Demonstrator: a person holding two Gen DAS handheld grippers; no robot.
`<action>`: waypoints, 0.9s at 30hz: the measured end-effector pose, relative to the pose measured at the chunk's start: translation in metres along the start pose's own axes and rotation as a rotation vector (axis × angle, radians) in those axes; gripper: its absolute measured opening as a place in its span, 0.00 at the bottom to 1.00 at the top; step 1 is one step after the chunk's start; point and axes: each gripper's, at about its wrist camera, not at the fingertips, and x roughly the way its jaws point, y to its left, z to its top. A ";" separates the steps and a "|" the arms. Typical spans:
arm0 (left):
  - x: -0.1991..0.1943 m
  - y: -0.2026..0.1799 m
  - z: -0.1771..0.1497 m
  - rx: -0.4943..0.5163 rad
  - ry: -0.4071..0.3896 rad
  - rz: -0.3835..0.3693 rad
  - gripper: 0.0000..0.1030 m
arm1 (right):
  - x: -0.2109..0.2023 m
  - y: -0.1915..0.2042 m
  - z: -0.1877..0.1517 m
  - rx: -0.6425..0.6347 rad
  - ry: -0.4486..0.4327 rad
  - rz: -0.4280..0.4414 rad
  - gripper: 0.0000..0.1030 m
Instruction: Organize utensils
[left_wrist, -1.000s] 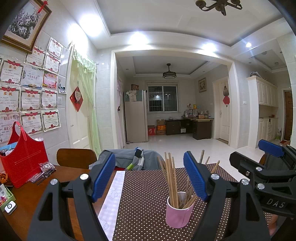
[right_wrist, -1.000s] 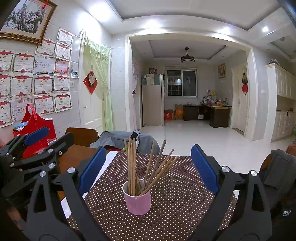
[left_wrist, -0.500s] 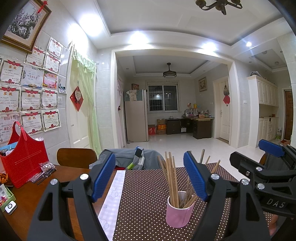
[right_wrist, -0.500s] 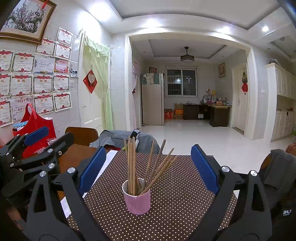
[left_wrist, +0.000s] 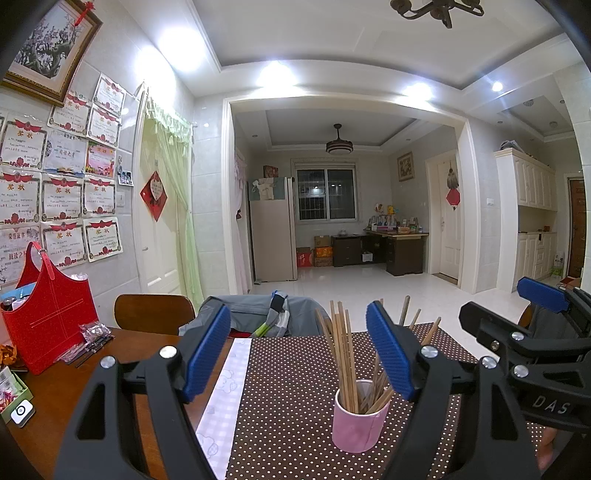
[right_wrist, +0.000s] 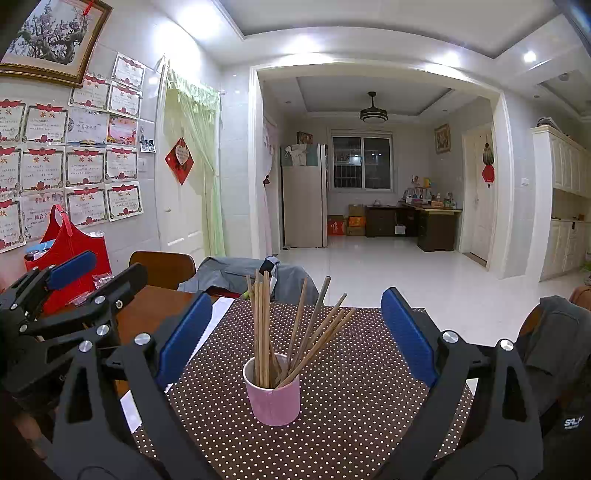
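Wide apart, empty: left gripper (left_wrist: 297, 352), right gripper (right_wrist: 295, 336) | ahead between right jaws: pink paper cup (right_wrist: 272, 397) keeping thin wooden chopsticks (right_wrist: 295, 332) upright.

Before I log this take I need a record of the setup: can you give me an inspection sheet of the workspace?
Surface: wooden table with a brown polka-dot mat and a pale checked strip along the mat's left edge.
Job's things: pink cup upright on the mat, holding wooden chopsticks, some upright, some leaning right.
Clutter: red bag, small plastic packets, a green box at the table's left edge.
Grippers: left hand-held gripper open, empty; right hand-held gripper open, empty, the cup between its fingers in its own view, untouched.
Cables: nothing seen.
Surroundings: wooden chair, grey jacket draped over a chair, certificates on the wall.
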 end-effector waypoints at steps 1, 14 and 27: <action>-0.001 0.001 -0.001 0.000 -0.001 0.001 0.73 | 0.001 0.000 -0.001 0.000 0.000 0.000 0.89; 0.000 0.000 0.000 0.001 0.000 0.000 0.73 | 0.001 -0.001 -0.001 0.000 0.002 0.000 0.89; -0.001 0.001 0.000 0.001 0.001 0.000 0.73 | 0.001 -0.001 0.000 0.000 0.002 0.001 0.89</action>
